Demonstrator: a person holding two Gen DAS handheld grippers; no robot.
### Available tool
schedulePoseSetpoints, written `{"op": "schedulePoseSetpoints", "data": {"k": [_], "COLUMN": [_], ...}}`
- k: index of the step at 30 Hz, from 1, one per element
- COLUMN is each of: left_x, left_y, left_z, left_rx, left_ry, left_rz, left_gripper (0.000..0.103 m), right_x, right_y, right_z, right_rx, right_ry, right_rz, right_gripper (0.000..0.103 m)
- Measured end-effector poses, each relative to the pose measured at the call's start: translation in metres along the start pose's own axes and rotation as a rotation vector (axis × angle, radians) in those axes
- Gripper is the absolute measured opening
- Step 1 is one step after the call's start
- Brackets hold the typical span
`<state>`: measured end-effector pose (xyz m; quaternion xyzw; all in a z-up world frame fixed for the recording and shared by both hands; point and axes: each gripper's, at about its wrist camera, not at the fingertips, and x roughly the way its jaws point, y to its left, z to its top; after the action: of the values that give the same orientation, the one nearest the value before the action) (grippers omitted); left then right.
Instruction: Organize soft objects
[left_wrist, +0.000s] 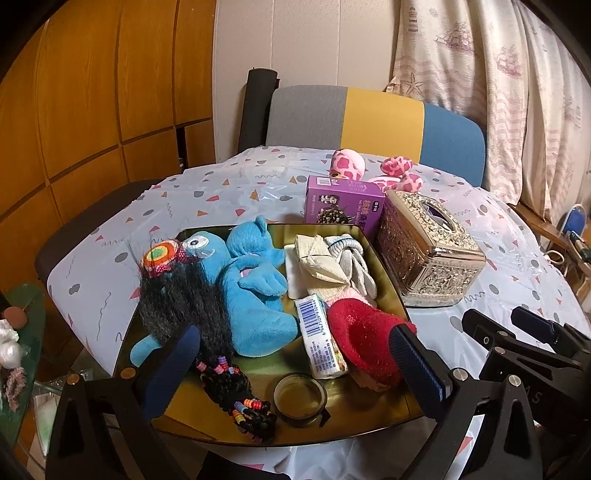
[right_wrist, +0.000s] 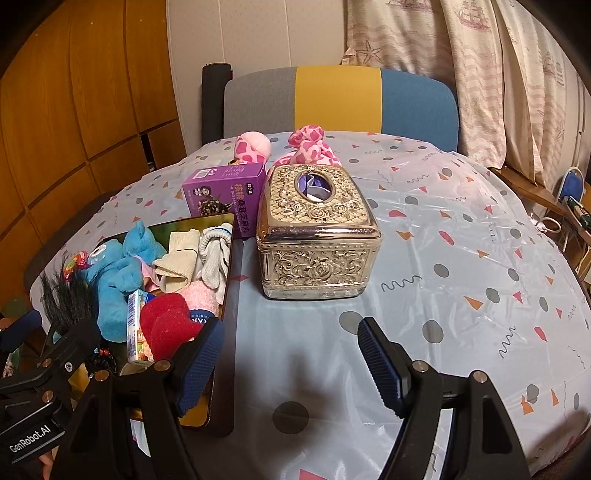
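Left wrist view: a gold tray (left_wrist: 388, 266) on the tabletop (left_wrist: 207, 192) is seen filled with a blue plush toy (left_wrist: 255, 291), a black hairy doll (left_wrist: 181, 295), folded cream socks (left_wrist: 321, 262), a red fuzzy sock (left_wrist: 365, 336), a barcoded packet (left_wrist: 319, 332) and a tape roll (left_wrist: 299, 398). Beside it are placed an ornate tissue box (right_wrist: 317, 229) and a purple carton (right_wrist: 225, 199), with a pink spotted plush (right_wrist: 306, 147) behind. Left gripper (left_wrist: 295, 365) and right gripper (right_wrist: 291, 362) fingers are held apart, empty. A tricolour chair (right_wrist: 338, 99) and curtains (right_wrist: 480, 74) are shown beyond.
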<state>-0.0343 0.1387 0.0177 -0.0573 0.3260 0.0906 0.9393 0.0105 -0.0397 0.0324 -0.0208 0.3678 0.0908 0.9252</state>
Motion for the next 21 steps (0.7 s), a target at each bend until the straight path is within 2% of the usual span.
{"op": "schedulePoseSetpoints", "data": {"k": [21], "left_x": [-0.0009], "left_y": [0.0014], "left_z": [-0.0024], "left_rx": [-0.006], "left_ry": [0.011], "left_rz": [0.0], "left_gripper": [0.103], "right_x": [-0.0026], "right_y": [0.0006], "right_z": [0.0001], "right_rx": [0.001], "right_ry": [0.0], "right_rz": [0.002], "right_gripper": [0.076]}}
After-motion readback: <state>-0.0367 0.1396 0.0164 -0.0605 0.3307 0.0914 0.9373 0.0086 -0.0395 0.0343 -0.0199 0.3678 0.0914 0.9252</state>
